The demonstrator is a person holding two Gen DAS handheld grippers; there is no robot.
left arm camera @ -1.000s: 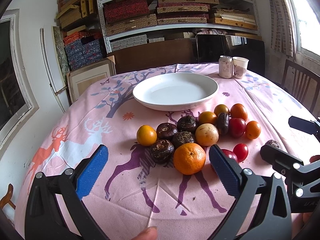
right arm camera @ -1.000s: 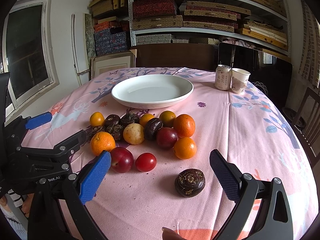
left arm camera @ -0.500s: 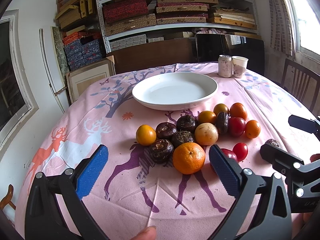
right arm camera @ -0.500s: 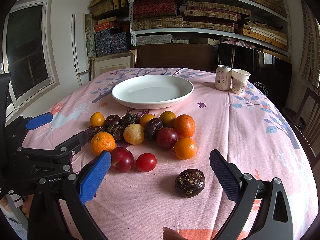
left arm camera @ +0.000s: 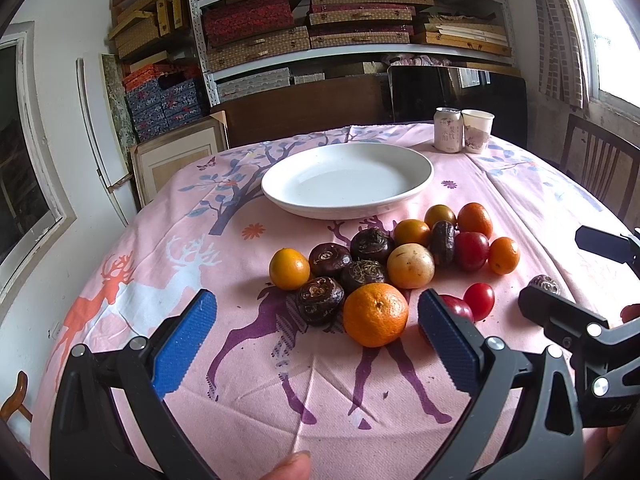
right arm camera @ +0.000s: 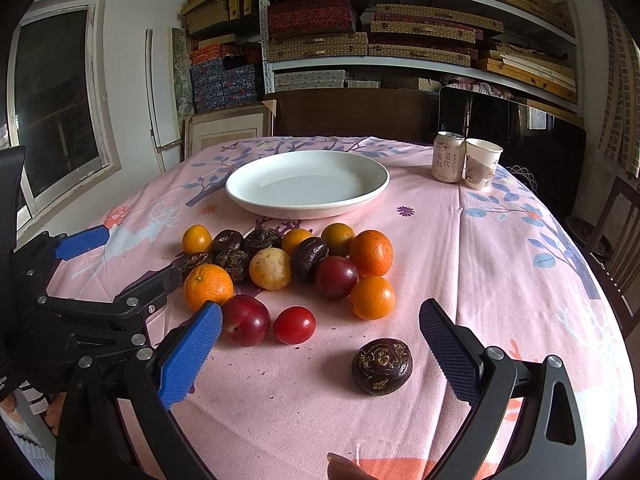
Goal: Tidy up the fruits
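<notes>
A pile of fruit lies on the pink tablecloth in front of an empty white plate: oranges, dark brown water chestnuts, red plums and a yellow fruit. My left gripper is open and empty, with a large orange and a dark chestnut just ahead between its blue pads. My right gripper is open and empty. A lone dark chestnut lies just ahead, near the right pad. A red plum sits by the left pad, next to a red tomato.
A drink can and a paper cup stand at the table's far right. Shelves of boxes fill the wall behind. A wooden chair stands at the right. Each gripper shows at the edge of the other's view.
</notes>
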